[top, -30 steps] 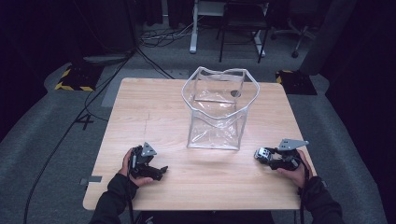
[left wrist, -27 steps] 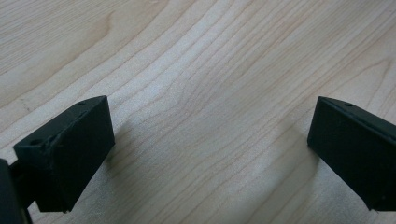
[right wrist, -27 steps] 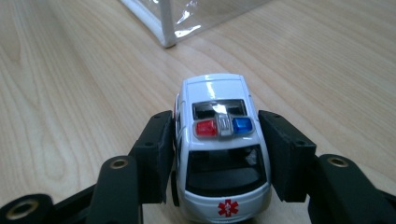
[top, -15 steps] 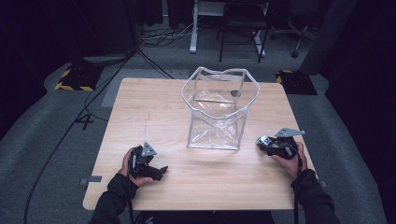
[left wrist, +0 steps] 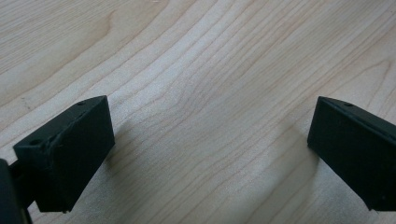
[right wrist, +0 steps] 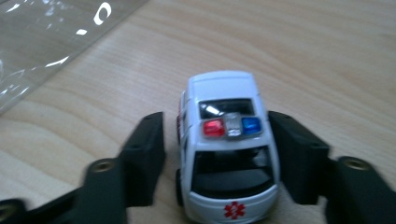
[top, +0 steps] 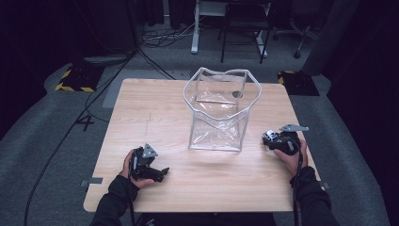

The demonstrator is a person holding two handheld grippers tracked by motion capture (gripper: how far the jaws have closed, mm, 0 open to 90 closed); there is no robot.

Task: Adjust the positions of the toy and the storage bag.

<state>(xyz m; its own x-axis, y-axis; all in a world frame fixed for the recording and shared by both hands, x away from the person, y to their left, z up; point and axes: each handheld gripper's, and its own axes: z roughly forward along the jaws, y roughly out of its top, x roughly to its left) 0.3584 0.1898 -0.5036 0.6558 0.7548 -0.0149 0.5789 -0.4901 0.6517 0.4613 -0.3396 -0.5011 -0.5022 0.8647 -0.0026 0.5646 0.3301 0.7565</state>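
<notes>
My left tool (top: 149, 168) rests open on bare table (left wrist: 210, 70). My right tool (right wrist: 217, 158) has just been opening around one toy ambulance (right wrist: 226, 149) (red and blue lights clear close up), just beside one clear bag (top: 220, 110).

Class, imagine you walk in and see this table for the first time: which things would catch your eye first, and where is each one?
The clear plastic bag stands open in the middle of the wooden table. Near the table's right edge, a white toy ambulance with red and blue roof lights sits between the jaws of the right gripper, which have just been opening, with a gap on each side. At the near left, the left gripper rests with jaws wide apart over bare wood.
</notes>
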